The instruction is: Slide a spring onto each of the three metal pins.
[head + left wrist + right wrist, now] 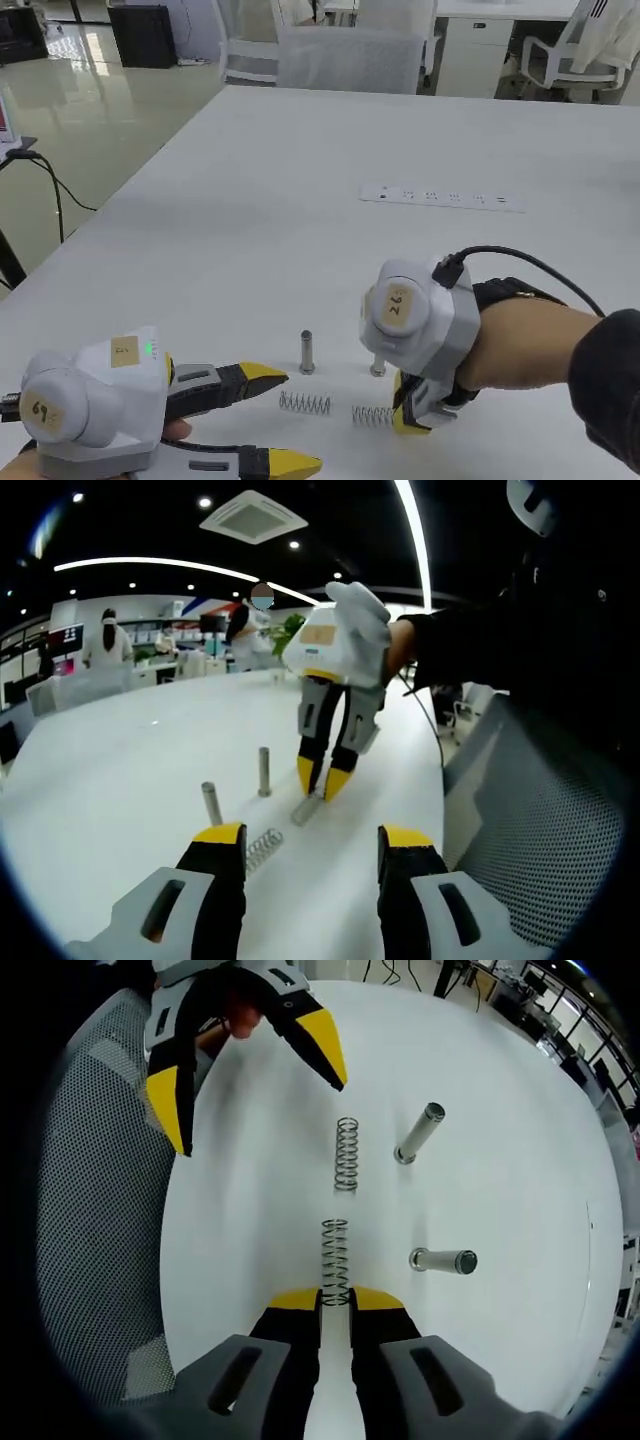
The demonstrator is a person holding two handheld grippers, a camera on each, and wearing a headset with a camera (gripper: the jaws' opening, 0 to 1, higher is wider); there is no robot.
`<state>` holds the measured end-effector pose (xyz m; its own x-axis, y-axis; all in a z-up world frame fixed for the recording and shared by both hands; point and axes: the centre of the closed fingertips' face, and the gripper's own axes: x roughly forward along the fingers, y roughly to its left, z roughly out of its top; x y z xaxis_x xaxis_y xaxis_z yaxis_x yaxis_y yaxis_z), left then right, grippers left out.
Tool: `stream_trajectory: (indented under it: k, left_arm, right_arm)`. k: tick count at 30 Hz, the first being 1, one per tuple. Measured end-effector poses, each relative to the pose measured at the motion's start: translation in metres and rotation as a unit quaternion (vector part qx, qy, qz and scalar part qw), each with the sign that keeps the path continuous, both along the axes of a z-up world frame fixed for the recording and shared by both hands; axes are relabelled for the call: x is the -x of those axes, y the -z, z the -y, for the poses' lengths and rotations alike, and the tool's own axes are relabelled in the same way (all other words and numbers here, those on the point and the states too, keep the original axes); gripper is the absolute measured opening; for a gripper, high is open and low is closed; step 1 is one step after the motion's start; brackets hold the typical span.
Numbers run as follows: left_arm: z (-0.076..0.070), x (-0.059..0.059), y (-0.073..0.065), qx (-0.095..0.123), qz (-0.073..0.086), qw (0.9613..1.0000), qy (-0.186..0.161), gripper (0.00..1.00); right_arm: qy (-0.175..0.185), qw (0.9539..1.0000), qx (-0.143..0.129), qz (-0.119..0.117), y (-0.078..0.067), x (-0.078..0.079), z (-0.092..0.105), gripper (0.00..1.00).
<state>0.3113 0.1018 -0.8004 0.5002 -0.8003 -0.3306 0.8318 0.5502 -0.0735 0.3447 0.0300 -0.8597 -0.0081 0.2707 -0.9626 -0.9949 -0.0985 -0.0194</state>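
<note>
Your right gripper [335,1298] has its jaws shut on the end of the first spring [335,1255] lying on the desk [500,1080], your left gripper [312,838] has its jaws open near the other spring [346,1154], and neither the first pin [420,1132] nor the second pin [443,1260] has a spring on it yet.

Count: 2 springs on the table [250,200], spring A [304,403] and spring B [372,414]; 2 metal pins standing, pin A [307,352] and pin B [378,368]. Both gripper views agree on 2 of each. 2 grippers, left gripper [290,420] and right gripper [405,418], 2 yellow-tipped jaws apiece; 1 white power strip [440,197]. Background of the left gripper view: 2 people standing, person A [108,645] and person B [245,630]; chairs [350,60] at the table's far end are cropped, so no firm count there.
</note>
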Motion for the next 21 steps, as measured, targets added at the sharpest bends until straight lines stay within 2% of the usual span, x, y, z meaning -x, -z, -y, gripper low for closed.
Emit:
stream_trajectory:
  k: [3,9,14,21]
  left_arm:
    - [0.001,0.000,0.000,-0.001,0.000,1.0000,0.003,0.47]
    - [0.005,-0.003,-0.005,-0.007,0.006,0.9998,0.018,0.45]
    - [0.009,-0.005,-0.009,-0.012,0.010,0.9995,0.028,0.43]
    - [0.016,-0.006,-0.016,-0.016,0.017,0.9988,0.043,0.41]
  right_arm:
    - [-0.001,1.0000,-0.003,0.002,-0.004,0.000,-0.001,0.08]
    - [-0.003,0.9998,-0.017,-0.007,-0.023,0.006,-0.005,0.08]
    - [-0.006,0.9998,-0.019,-0.002,-0.034,0.008,-0.005,0.08]
    - [-0.016,0.9994,-0.029,-0.006,-0.052,0.015,-0.010,0.08]
